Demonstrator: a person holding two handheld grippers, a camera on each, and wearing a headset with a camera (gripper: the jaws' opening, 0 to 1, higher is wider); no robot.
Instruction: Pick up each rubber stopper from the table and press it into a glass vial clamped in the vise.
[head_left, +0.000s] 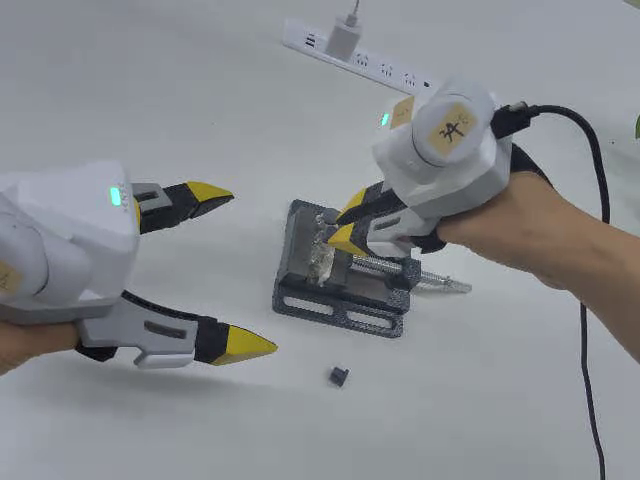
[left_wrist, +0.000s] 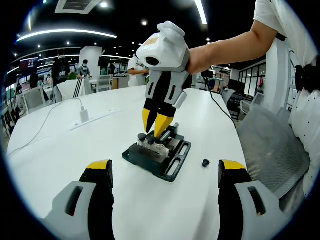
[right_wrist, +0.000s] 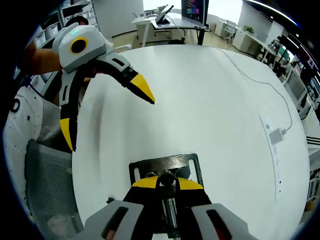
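Nearest lay one loose stopper (head_left: 339, 377) — small, dark, matte rubber — on the smooth white table (head_left: 200, 80), with the left gripper (head_left: 233, 268) at the near left, its jaws spread wide and empty. Beyond, the dark metal vise (head_left: 300, 300) clamped clear glass vials (head_left: 322, 262). Over them the right gripper (head_left: 347, 224) pinched its yellow-tipped jaws on a dark stopper (right_wrist: 167, 178) (the pressing step, apparently). The next move would call for a release, then a careful pick of the loose one.

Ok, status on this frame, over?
Left gripper open, beside the vise. Right gripper shut on a stopper at a clamped vial. One spare stopper on the table. Nothing obstructing.
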